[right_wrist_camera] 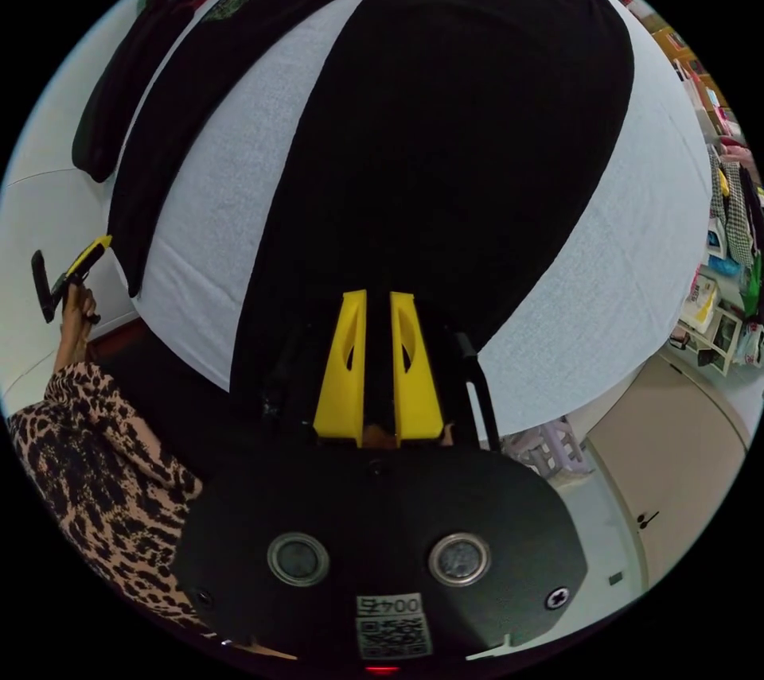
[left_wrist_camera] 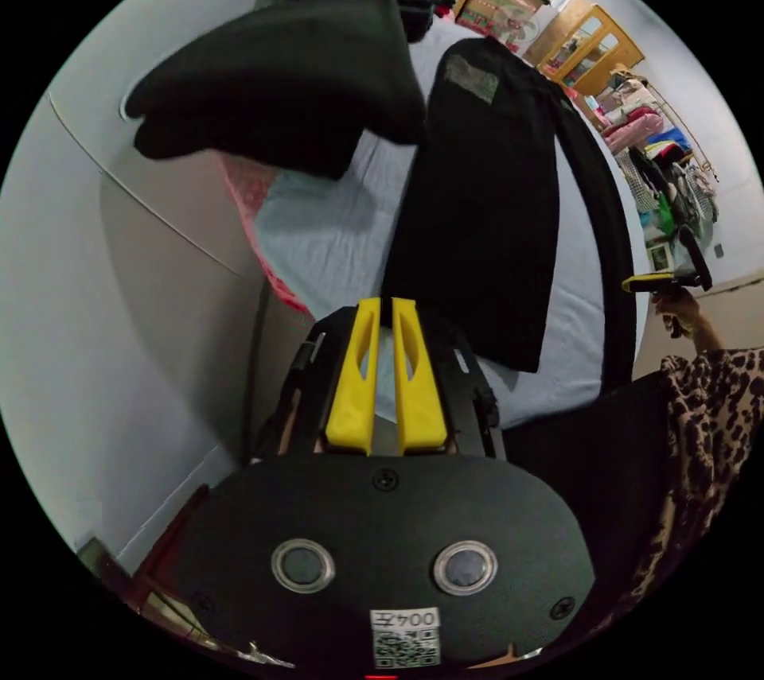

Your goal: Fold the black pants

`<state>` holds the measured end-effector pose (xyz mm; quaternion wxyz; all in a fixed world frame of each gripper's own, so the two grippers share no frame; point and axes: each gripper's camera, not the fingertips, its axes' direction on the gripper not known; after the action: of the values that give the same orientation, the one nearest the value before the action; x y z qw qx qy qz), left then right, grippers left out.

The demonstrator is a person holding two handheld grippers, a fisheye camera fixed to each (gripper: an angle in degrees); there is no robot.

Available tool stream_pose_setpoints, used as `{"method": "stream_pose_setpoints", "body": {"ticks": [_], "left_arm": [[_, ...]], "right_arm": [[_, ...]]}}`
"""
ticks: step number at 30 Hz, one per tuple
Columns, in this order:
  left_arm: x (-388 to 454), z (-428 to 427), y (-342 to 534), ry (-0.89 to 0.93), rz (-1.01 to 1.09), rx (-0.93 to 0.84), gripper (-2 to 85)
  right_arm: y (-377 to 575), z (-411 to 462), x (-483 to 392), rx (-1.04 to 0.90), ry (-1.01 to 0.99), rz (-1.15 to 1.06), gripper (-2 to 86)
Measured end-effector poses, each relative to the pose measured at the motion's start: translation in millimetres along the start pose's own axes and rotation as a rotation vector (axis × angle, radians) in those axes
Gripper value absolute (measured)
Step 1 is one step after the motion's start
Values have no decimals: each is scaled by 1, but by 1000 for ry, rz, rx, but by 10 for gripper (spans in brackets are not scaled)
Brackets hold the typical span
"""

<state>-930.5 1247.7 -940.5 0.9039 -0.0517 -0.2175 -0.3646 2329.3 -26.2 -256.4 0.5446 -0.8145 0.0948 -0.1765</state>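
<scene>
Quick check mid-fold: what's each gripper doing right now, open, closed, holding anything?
Left gripper: yellow jaws nearly together, at the edge of the flat black fabric pants; grip cannot be told.
Right gripper: jaws close together over the pants; grip cannot be told.

Just beyond the left claw [left_wrist_camera: 386, 306], whose yellow jaws look like smooth matt plastic, the pants [left_wrist_camera: 485, 211] are soft matt black cloth on a sheet [left_wrist_camera: 334, 235] of finely rough pale fabric. The claw's mount [left_wrist_camera: 374, 545] is dull black plastic with metal screws. Far beyond, cabinets [left_wrist_camera: 593, 44] look like glossy wood.
</scene>
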Motion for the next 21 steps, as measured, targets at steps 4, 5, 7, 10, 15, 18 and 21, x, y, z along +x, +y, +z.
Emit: {"method": "stream_pose_setpoints", "body": {"ticks": [4, 5, 7, 10, 15, 18, 21], "left_arm": [[-14, 0, 10, 64, -99, 28, 48], [-8, -9, 12, 40, -88, 66, 57], [13, -20, 8, 35, 6, 97, 71], [68, -11, -6, 104, 230, 70, 87], [152, 37, -12, 24, 579, -58, 71], [163, 60, -9, -30, 621, -101, 43], [160, 63, -11, 18, 592, -120, 29]], "right_arm": [[7, -3, -1, 21, -13, -8, 58], [10, -3, -1, 31, -16, -10, 57], [13, -5, -1, 42, -28, -1, 56], [15, -6, 0, 40, -46, 21, 54], [17, -9, -8, 29, -10, 1, 53], [19, -10, -16, 32, 33, -24, 53], [22, -11, -20, 38, 51, -32, 52]]}}
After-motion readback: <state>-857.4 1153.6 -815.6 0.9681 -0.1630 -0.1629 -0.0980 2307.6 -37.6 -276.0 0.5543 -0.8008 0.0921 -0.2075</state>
